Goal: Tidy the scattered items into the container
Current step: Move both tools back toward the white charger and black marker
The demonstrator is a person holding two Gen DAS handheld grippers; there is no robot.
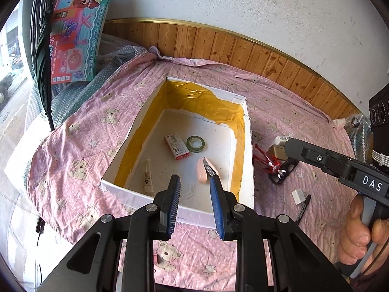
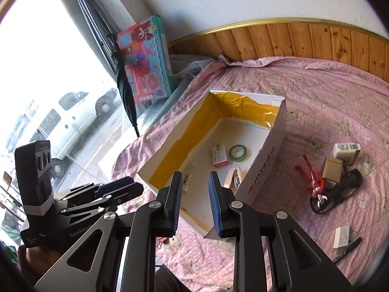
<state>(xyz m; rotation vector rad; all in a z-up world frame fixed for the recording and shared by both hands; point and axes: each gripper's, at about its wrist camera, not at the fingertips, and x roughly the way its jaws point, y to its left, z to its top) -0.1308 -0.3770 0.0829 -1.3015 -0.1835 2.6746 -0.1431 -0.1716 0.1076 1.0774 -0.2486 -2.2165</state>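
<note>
Both jaws stood open and empty over my box [image 1: 248, 170], which held stapler [image 1: 203, 174], tape [image 1: 196, 143] and staples [image 1: 177, 146]. Right of it, loose boxes [image 2: 345, 149], red tool [image 2: 313, 177] and cord [image 2: 340, 194] lay heaped; I judged the cord could snag a lift.

Pink cotton-looking quilt [image 1: 73, 146], matt, stitched and wrinkled, printed with bears and stars. White cardboard box [image 1: 250, 165], matt outside; inner walls lined with glossy yellow tape [image 1: 214, 107], creased and catching light. Inside: green tape roll [image 1: 196, 142], slightly shiny; small red-and-white paper carton [image 1: 177, 146]; pink plastic stapler [image 1: 203, 170] with bare metal strip. Left tool [image 1: 194, 194]: matt black plastic arms, ribbed blue rubbery pads [image 1: 216, 202], brushed metal pivot pins [image 1: 150, 208]. Wall panelling [image 1: 243, 48] of knotty varnished wood with brassy trim. Glossy printed toy box [image 2: 145, 60]. Bubble wrap [image 1: 116, 56], translucent.
</note>
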